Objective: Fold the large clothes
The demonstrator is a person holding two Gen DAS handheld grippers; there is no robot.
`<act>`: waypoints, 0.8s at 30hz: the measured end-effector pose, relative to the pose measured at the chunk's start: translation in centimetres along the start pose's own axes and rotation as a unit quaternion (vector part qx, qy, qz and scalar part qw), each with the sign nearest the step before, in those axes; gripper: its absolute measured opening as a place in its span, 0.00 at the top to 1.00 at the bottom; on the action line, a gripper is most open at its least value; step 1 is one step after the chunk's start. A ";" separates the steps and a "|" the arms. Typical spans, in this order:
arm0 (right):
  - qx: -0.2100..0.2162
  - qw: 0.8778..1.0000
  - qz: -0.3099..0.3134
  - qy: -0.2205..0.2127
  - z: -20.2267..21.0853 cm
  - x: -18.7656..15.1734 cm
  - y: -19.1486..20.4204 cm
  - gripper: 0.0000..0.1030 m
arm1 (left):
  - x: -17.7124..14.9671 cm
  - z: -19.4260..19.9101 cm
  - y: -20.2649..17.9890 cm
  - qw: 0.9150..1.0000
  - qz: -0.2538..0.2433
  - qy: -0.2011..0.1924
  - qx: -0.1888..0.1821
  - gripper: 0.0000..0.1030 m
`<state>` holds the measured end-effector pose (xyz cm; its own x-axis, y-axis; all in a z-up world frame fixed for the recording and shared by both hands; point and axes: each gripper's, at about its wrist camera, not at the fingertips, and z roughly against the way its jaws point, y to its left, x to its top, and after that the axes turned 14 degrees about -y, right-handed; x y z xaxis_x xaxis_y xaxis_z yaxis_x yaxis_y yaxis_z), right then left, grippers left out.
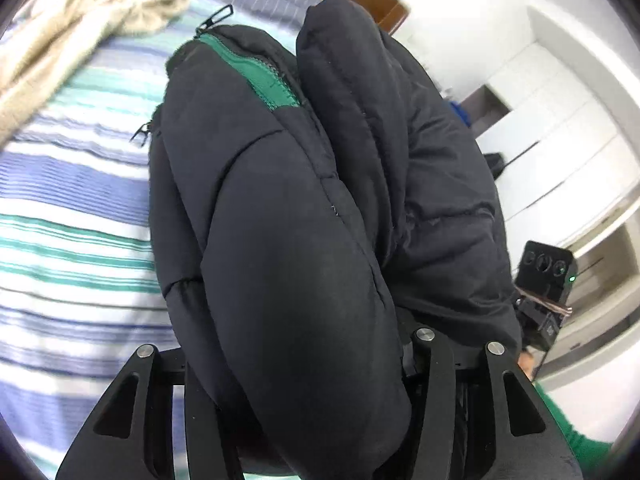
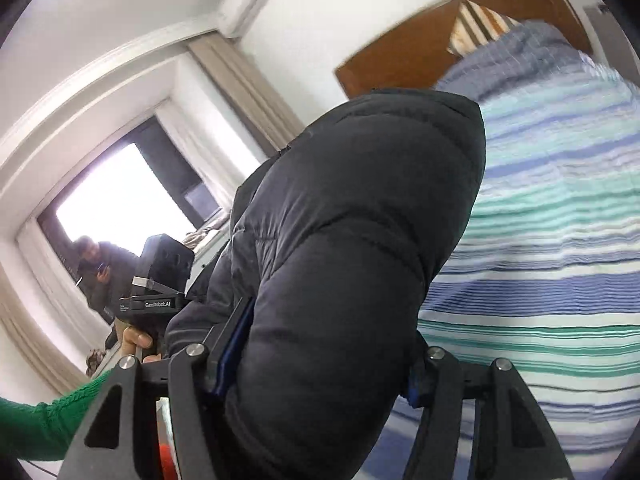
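behind everything we see a bed with a blue, white and green striped cover [image 1: 72, 208], a wooden headboard [image 2: 404, 48] at its far end and white cupboards [image 1: 560, 128] along the wall. a cream fleece garment [image 1: 68, 28] lies crumpled on the far part of the cover. the task's thing, a bulky black padded jacket with a green zip lining [image 1: 304, 200], is bunched up and held above the bed between our two tools.

our left gripper [image 1: 304, 364] has its jaws spread around a thick roll of the padding and is holding it. our right gripper [image 2: 316, 364] likewise has its jaws closed on a fat bundle of the same jacket [image 2: 352, 240], with the left tool visible just beside it.

we judge the risks this way: the slick, puffy fabric could squeeze out of either grip, since both hold a thick wad and not an edge. dropping it bunched would leave no clean fold line. the loose zip pull [image 1: 218, 14] could also snag the cover.
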<state>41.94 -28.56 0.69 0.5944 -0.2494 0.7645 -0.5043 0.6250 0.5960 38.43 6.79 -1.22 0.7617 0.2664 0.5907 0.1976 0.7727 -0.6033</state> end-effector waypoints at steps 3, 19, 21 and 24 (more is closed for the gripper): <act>-0.043 0.997 -0.046 0.049 -1.8 -2.2 -4.4 0.40 | -2.1 -4.4 2.0 0.998 0.015 0.046 0.036 0.41; -0.290 0.949 0.121 0.039 6.7 -4.5 3.6 0.17 | -9.6 10.5 -5.5 0.929 -0.131 -0.177 0.298 0.00; -0.312 0.936 0.159 0.031 7.6 -5.0 6.3 0.15 | -8.8 10.1 -6.7 0.922 -0.142 -0.187 0.308 0.00; -0.332 0.924 0.190 0.022 9.2 -5.7 8.0 0.14 | -9.3 9.7 -9.4 0.929 -0.147 -0.172 0.291 0.00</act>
<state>28.78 -28.90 3.41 0.4856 0.1031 0.8681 -0.1948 0.9808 -0.0076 23.56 2.64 4.16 0.4648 0.0853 0.8813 -0.0776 0.9954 -0.0554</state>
